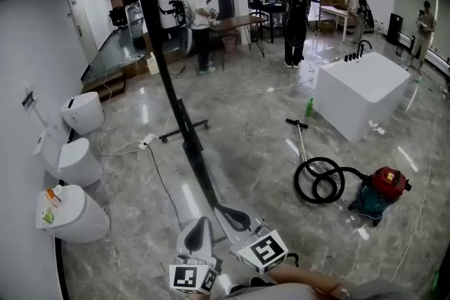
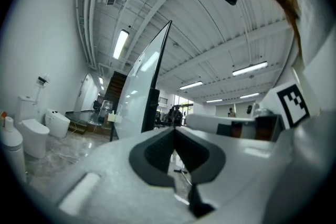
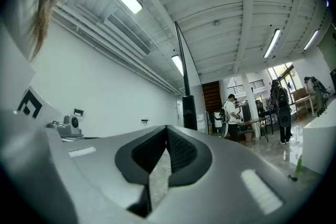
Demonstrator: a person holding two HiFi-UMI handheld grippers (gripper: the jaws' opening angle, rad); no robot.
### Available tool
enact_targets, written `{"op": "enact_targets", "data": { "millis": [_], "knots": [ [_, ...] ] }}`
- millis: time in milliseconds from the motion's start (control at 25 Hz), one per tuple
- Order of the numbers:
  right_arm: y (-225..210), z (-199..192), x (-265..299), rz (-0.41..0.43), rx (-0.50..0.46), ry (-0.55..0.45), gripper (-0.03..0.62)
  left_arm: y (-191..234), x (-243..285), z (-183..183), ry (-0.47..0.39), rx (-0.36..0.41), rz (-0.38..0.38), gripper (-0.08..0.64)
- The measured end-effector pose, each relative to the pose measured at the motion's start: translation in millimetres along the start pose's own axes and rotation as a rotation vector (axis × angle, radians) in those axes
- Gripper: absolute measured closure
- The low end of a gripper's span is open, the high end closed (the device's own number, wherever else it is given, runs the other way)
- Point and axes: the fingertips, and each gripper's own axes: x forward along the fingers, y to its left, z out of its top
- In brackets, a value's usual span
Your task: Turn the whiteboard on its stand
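Note:
The whiteboard (image 1: pixel 171 91) stands edge-on to me, a thin dark line that runs from the top of the head view down to just ahead of my grippers. Its black stand's foot (image 1: pixel 184 131) rests on the glossy floor. In the left gripper view the whiteboard (image 2: pixel 137 89) shows its pale face, and in the right gripper view only the whiteboard's thin edge (image 3: pixel 184 73). My left gripper (image 1: pixel 200 225) and right gripper (image 1: pixel 235 217) are side by side at the board's near lower end. The left gripper (image 2: pixel 174 129) and the right gripper (image 3: pixel 167 128) are both shut with nothing between the pads.
Three white toilets (image 1: pixel 74 161) line the left wall. A red vacuum cleaner (image 1: pixel 380 190) with a coiled black hose (image 1: pixel 320 180) lies to the right, beyond it a white tub-like block (image 1: pixel 362 91). A cable (image 1: pixel 158 175) crosses the floor. People (image 1: pixel 200 14) stand at tables far back.

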Motion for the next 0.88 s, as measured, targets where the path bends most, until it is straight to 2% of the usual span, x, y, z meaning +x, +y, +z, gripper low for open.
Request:
{"op": "enact_targets", "data": {
  "millis": [160, 360, 880],
  "knots": [
    [10, 5, -7, 0.007, -0.005, -0.023, 0.598, -5, -2, -2, -0.006, 0.003, -0.017, 0.558],
    [12, 5, -10, 0.009, -0.022, -0.012, 0.594, -3, -2, -4, -0.003, -0.018, -0.018, 0.558],
    [9, -5, -2, 0.006, -0.005, 0.022, 0.589, 2, -1, -3, -0.004, -0.002, -0.018, 0.558]
  ]
}}
